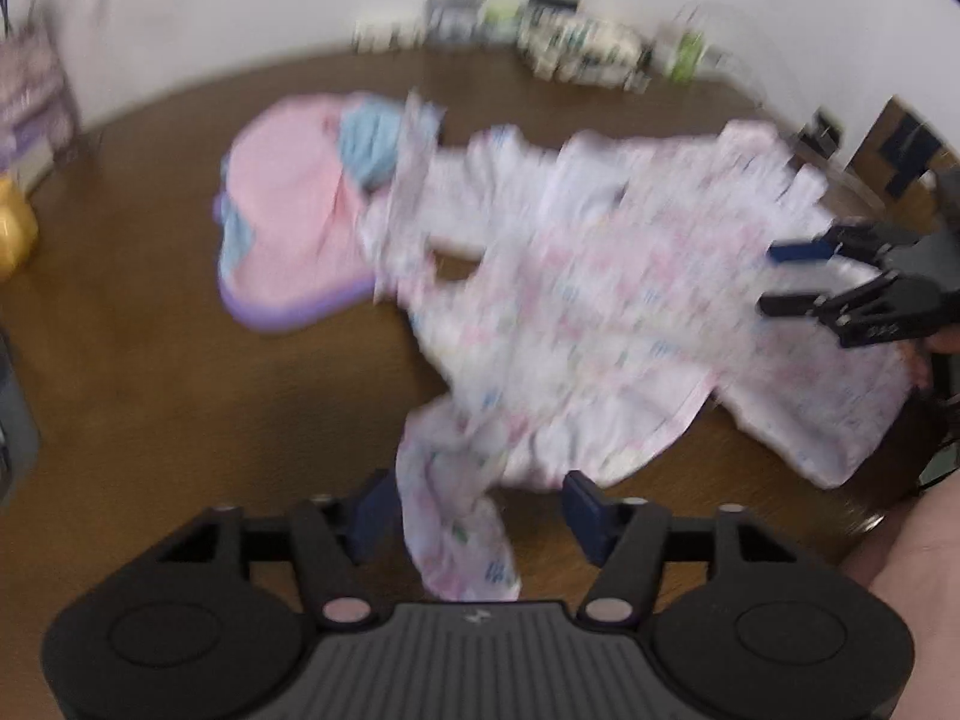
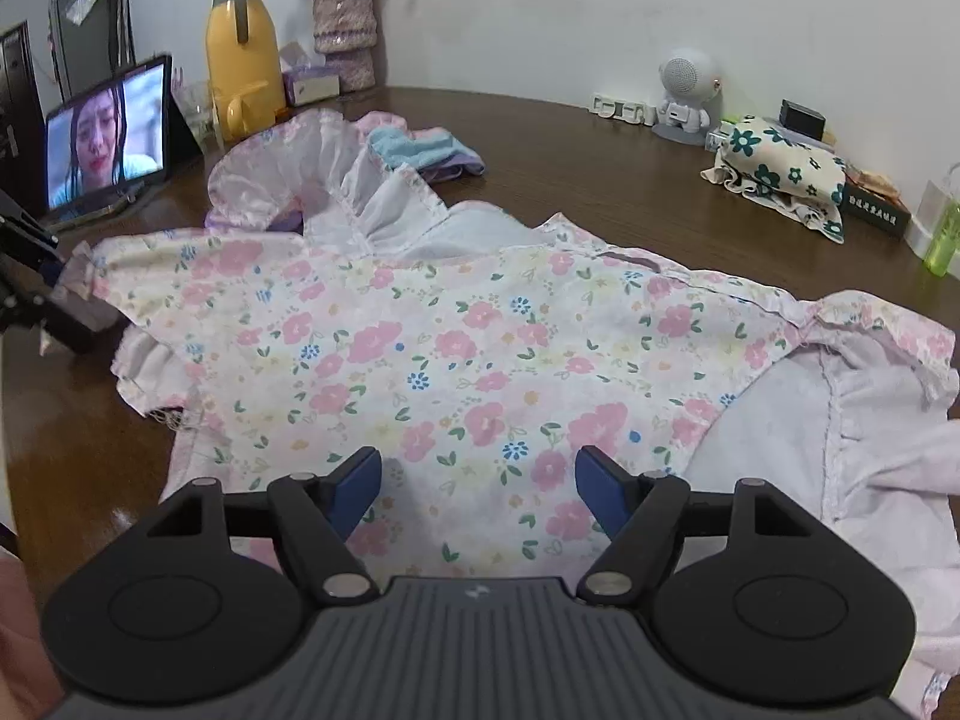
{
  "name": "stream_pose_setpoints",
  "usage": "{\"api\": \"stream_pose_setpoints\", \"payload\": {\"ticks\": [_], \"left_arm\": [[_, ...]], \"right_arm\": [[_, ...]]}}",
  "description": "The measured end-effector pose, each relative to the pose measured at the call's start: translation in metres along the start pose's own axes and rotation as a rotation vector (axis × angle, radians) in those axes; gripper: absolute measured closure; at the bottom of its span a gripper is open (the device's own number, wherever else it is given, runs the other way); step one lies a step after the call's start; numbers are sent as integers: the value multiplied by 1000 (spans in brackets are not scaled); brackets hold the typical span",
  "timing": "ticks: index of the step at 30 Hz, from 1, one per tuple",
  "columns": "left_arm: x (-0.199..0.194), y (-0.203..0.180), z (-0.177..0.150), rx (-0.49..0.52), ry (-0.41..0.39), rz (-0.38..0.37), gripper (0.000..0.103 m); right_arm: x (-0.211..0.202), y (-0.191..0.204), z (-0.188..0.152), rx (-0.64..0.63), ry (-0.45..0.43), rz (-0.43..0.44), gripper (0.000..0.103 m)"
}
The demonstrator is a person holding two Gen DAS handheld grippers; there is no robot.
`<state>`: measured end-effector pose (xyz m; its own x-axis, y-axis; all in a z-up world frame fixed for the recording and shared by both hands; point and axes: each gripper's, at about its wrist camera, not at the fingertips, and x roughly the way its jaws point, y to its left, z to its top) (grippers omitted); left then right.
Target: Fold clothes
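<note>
A white floral garment with ruffled edges (image 2: 456,360) lies spread on the brown table (image 2: 600,162). It also shows in the blurred left wrist view (image 1: 600,312). My left gripper (image 1: 477,510) is open, and a ruffled end of the garment hangs loose between its fingers. My right gripper (image 2: 477,486) is open just above the garment's near part and grips nothing. It shows open in the left wrist view (image 1: 786,279) at the garment's right edge. The left gripper (image 2: 36,288) shows at the left edge of the right wrist view, by the garment's ruffled corner.
A folded stack of pink, blue and purple clothes (image 1: 288,210) lies beyond the garment. A tablet (image 2: 108,138), a yellow jug (image 2: 243,54), a vase (image 2: 345,30), a small white robot figure (image 2: 684,90), a floral cloth (image 2: 780,174) and a green bottle (image 2: 942,234) line the table's far side.
</note>
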<state>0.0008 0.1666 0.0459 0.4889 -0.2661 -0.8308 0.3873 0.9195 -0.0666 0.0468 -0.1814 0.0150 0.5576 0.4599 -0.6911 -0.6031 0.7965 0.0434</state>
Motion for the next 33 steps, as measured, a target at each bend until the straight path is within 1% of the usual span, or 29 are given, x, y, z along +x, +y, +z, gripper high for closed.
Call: {"api": "stream_pose_setpoints", "payload": {"ticks": [1, 2, 3, 4, 7, 9, 11, 12, 13, 14, 15, 16, 18, 20, 21, 22, 24, 25, 26, 27, 28, 29, 30, 31, 32, 33], "left_arm": [[-8, -1, 2, 10, -38, -4, 34], [-9, -1, 8, 11, -68, 13, 31], [-10, 0, 14, 13, -98, 31, 26], [-10, 0, 21, 14, -127, 48, 24], [-12, 2, 40, 20, -215, 102, 24], [10, 2, 57, 54, -217, 171, 25], [36, 0, 75, 96, -202, 239, 29], [46, -1, 81, 118, -194, 260, 39], [57, -3, 87, 140, -186, 280, 57], [70, -2, 94, 164, -169, 286, 71], [80, -3, 98, 178, -149, 290, 103], [90, -4, 104, 187, -140, 294, 103], [104, -9, 112, 197, -164, 339, 103], [119, -13, 117, 187, -192, 401, 102], [124, -14, 119, 185, -204, 409, 102], [130, -15, 121, 184, -214, 417, 102], [138, -18, 121, 194, -225, 466, 102], [142, -21, 120, 219, -225, 498, 100], [147, -25, 119, 252, -223, 542, 98], [153, -29, 118, 285, -221, 585, 93], [158, -33, 116, 322, -213, 610, 87], [162, -36, 114, 356, -199, 620, 82], [162, -37, 112, 368, -189, 618, 69], [159, -36, 111, 355, -192, 603, 55], [155, -35, 110, 341, -195, 588, 50], [147, -31, 110, 304, -209, 568, 44]], "right_arm": [[-3, -2, 0, 7, -6, -3, 30], [-7, -5, 0, 13, -13, -5, 30], [-9, -6, 1, 17, -17, -10, 30], [-10, -8, 1, 19, -19, -19, 30], [-11, -11, 3, 22, -21, -41, 30], [-9, -11, 4, 25, -19, -47, 30], [-9, -13, 4, 33, -16, -56, 30], [-9, -14, 5, 38, -14, -61, 30], [-9, -16, 5, 45, -12, -67, 30], [-10, -20, 6, 57, -8, -75, 30], [-11, -27, 8, 77, -1, -83, 30], [-11, -34, 9, 102, 6, -92, 30], [-12, -49, 12, 155, 21, -101, 31], [-8, -65, 15, 219, 40, -85, 37], [-4, -72, 17, 256, 54, -66, 40], [0, -79, 18, 293, 67, -47, 48], [6, -87, 22, 339, 73, -27, 52], [8, -90, 24, 359, 80, -17, 57], [10, -91, 26, 379, 88, -1, 69], [12, -92, 27, 393, 98, 20, 77], [14, -91, 28, 394, 108, 39, 87], [15, -89, 29, 383, 116, 42, 90], [15, -88, 29, 379, 116, 36, 93], [14, -91, 28, 392, 111, 30, 100], [13, -94, 26, 405, 106, 24, 102], [12, -97, 25, 418, 101, 18, 102]]}}
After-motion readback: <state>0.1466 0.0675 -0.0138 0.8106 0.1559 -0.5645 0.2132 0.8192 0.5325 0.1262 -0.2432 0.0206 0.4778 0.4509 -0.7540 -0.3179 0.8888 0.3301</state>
